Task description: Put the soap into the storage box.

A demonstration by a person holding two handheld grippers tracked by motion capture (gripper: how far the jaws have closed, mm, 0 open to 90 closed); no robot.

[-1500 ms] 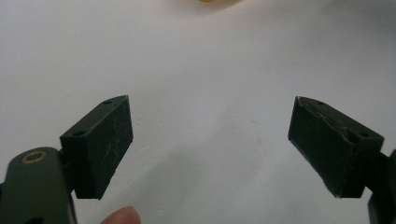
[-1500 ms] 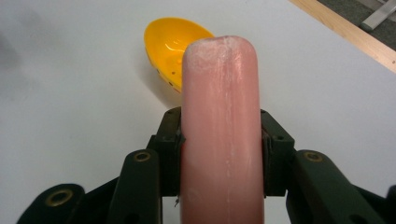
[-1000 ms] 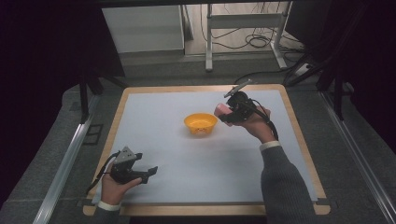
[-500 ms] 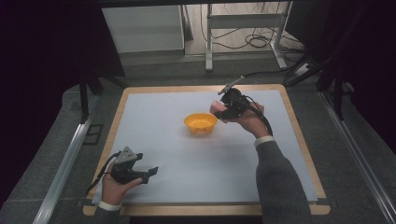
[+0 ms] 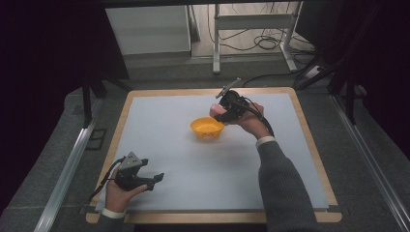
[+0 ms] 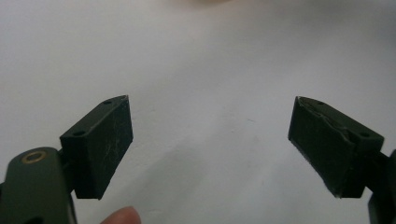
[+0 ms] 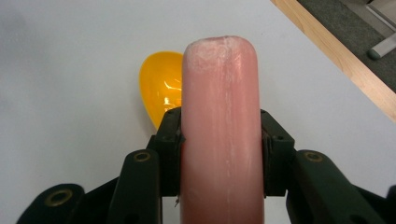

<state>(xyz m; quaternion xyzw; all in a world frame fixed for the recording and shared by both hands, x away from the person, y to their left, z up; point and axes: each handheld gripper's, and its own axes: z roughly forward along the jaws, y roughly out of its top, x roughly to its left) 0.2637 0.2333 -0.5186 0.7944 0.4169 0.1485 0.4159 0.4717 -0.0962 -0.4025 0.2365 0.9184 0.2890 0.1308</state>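
Right claw [image 5: 218, 112], shifted toward 9 o'clock: pinching pink sausage [image 7: 219, 126], long axis forward, orange bowl [image 5: 207, 128] at 7 o'clock, near. Left claw [image 5: 153, 179]: spread, idle, worktop [image 5: 193, 169] corner

Bowl [image 5: 207, 127] sits on the table [image 5: 193, 193], a little past centre toward the far side. Right gripper [image 5: 223, 110] hangs just right of and behind the bowl, a sausage [image 7: 219, 126] clamped between its jaws, the sausage's tip over the bowl's edge. Left gripper [image 5: 150, 179] rests at the near left corner, well apart from the bowl, jaws spread wide.
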